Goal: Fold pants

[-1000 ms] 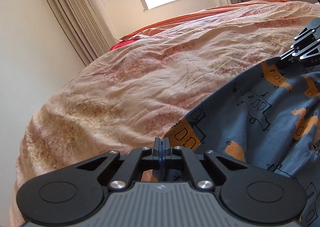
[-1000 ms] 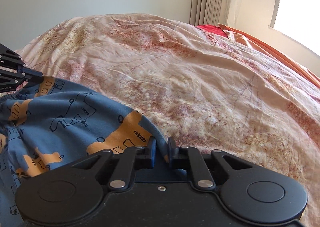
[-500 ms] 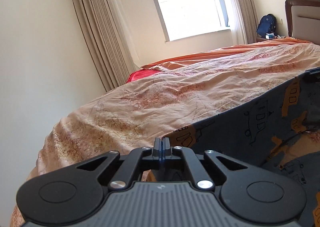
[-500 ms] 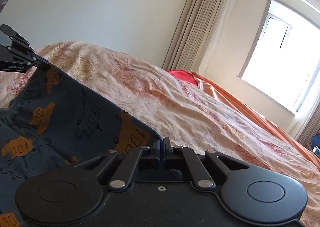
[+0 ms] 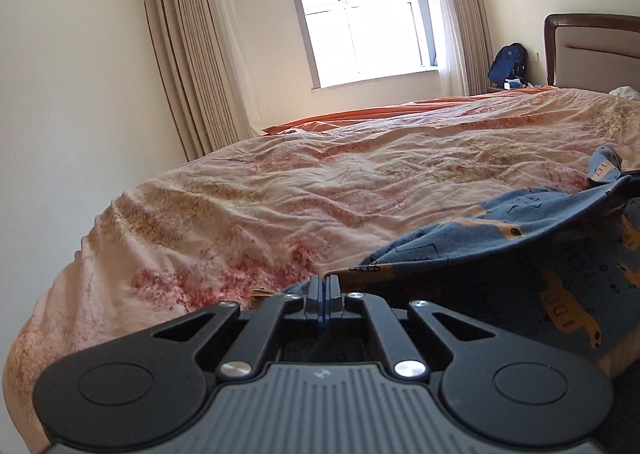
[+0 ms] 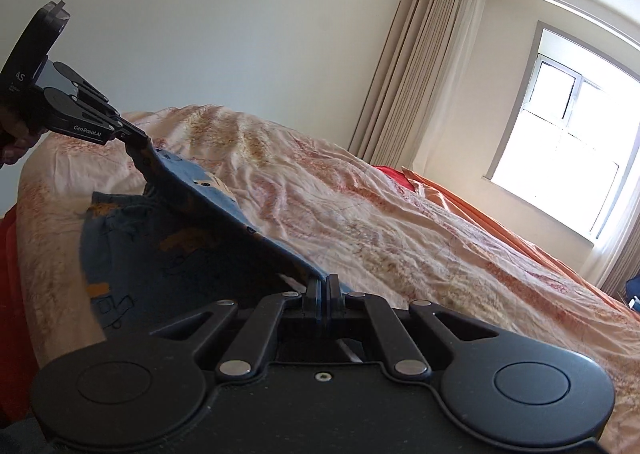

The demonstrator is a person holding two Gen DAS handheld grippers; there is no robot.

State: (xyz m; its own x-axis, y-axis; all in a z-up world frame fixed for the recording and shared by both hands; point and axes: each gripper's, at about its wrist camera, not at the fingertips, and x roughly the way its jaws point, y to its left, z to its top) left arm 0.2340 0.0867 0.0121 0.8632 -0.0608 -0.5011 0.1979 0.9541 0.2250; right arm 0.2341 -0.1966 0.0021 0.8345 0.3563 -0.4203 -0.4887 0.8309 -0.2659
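Note:
The blue pants (image 5: 500, 238) with orange prints hang lifted above the bed, their upper edge stretched between both grippers. My left gripper (image 5: 323, 284) is shut on one corner of that edge. My right gripper (image 6: 323, 282) is shut on the other corner, and the pants (image 6: 180, 238) sag below it towards the bed. In the right wrist view the left gripper (image 6: 138, 139) shows at the upper left, with the cloth running from its tips. A hand (image 6: 12, 133) holds it at the frame edge.
The bed (image 5: 320, 189) carries a crumpled peach floral cover with an orange sheet (image 5: 360, 113) along its far side. Curtains (image 5: 192, 53) and a bright window (image 5: 360, 17) stand behind. A headboard (image 5: 592, 45) and a blue backpack (image 5: 508, 63) are at the right.
Both grippers have moved back and up with the pants, lifting the edge off the bed. The right gripper's small gap has closed onto the cloth.

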